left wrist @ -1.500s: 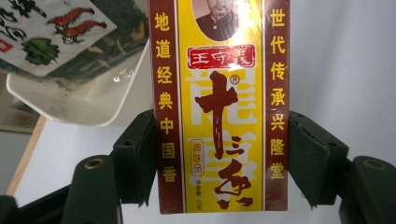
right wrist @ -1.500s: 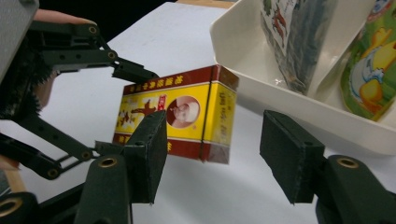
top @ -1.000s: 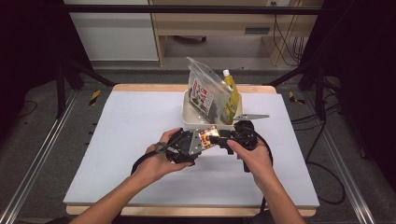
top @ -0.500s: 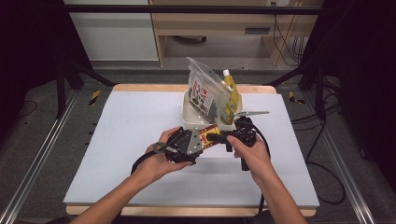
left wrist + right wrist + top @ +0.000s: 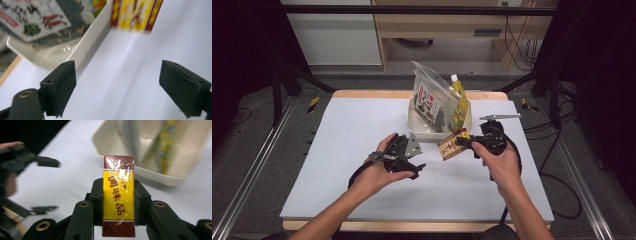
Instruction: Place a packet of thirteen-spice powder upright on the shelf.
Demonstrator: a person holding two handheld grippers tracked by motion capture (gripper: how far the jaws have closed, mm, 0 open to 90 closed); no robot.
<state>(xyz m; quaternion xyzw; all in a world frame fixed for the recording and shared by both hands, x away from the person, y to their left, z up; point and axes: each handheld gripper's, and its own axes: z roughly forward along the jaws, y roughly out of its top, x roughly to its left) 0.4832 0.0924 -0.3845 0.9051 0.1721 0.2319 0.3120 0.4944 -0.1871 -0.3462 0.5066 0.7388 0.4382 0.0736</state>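
The right tool (image 5: 117,202) grips a red-and-yellow packet (image 5: 118,195) just beside the cream tray (image 5: 419,131), its jaws having just closed on it. The left tool (image 5: 125,87), just opened, holds nothing above the worktop (image 5: 337,150); blur smears the tray's bags (image 5: 432,100) in both gripper views

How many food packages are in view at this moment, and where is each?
3. A clear printed zip bag and a yellow squeeze pouch with white cap stand in the cream plastic tub; a red-and-yellow wrapped packet is clamped in the right gripper. More may lie hidden in the tub.
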